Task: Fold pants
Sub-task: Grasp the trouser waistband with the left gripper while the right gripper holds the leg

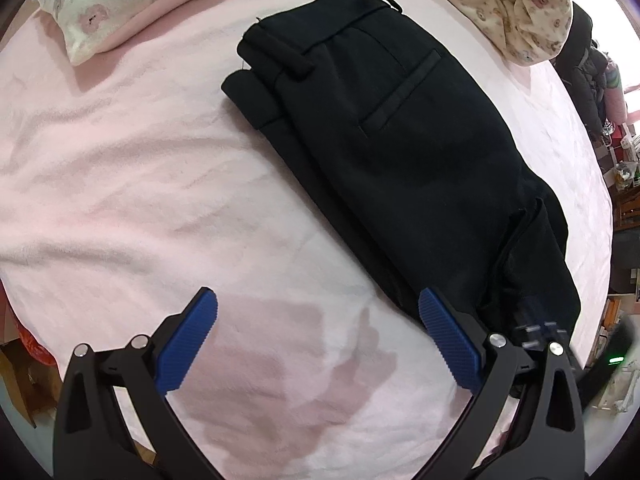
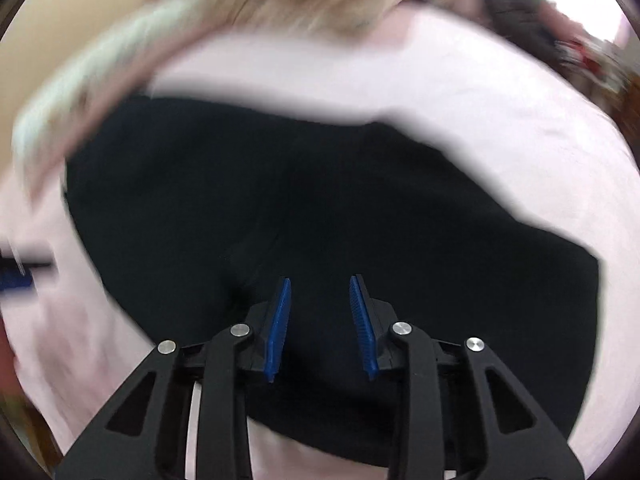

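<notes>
- On the bed (image 1: 120, 184), covered by a pink sheet, lie the black pants (image 1: 400, 140), folded into a long narrow bundle.
- In the right wrist view almost everything is smeared by motion blur; the pants (image 2: 320, 200) read only as a broad dark mass with no seam or pocket to make out.
- The near end of the pants in the left wrist view runs behind the right-hand finger of the left tongs (image 1: 316, 340), so its edge is hidden there.
- The long axis of the bundle runs from far left to near right in the left wrist view; the waistband, with a belt loop and a welt pocket, sits at the far end.
- The left tongs are spread wide over bare sheet, with nothing between the blue pads (image 1: 188, 344); one finger overlaps the near end of the pants, and contact cannot be judged.
- The right tongs (image 2: 322, 324) hang right over the dark cloth with a narrow gap between the pads (image 2: 280, 328); whether they pinch any fabric cannot be told.
- A floral pillow (image 1: 96, 4) lies at the far left, well apart from the pants.
- A patterned quilt (image 1: 500, 4) is bunched at the far right, just beside the waistband.
- Room clutter past the right edge of the bed is too small to identify.
</notes>
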`<move>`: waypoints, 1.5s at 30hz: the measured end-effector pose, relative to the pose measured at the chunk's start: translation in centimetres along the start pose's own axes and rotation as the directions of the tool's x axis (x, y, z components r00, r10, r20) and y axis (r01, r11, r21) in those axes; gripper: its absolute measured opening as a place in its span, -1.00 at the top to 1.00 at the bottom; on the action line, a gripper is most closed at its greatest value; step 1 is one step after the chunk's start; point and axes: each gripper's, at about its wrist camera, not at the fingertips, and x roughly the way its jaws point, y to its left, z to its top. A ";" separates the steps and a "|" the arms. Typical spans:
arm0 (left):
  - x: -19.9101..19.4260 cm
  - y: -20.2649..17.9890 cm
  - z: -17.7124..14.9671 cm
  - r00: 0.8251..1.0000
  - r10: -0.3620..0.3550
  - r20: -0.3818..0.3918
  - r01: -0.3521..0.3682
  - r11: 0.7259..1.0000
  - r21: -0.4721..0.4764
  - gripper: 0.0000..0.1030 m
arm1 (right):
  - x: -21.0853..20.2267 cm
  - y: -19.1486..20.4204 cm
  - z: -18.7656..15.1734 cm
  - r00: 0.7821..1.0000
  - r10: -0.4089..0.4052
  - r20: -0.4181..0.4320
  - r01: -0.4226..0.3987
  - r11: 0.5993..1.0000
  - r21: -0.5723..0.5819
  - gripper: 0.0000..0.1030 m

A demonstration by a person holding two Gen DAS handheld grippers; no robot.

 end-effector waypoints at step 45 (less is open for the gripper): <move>7.0 7.9 8.1 0.792 -0.558 0.247 0.607 0.679 -0.413 0.48 | -4.6 -2.1 -0.9 0.980 0.200 -0.002 -0.197 0.970 0.139 -0.01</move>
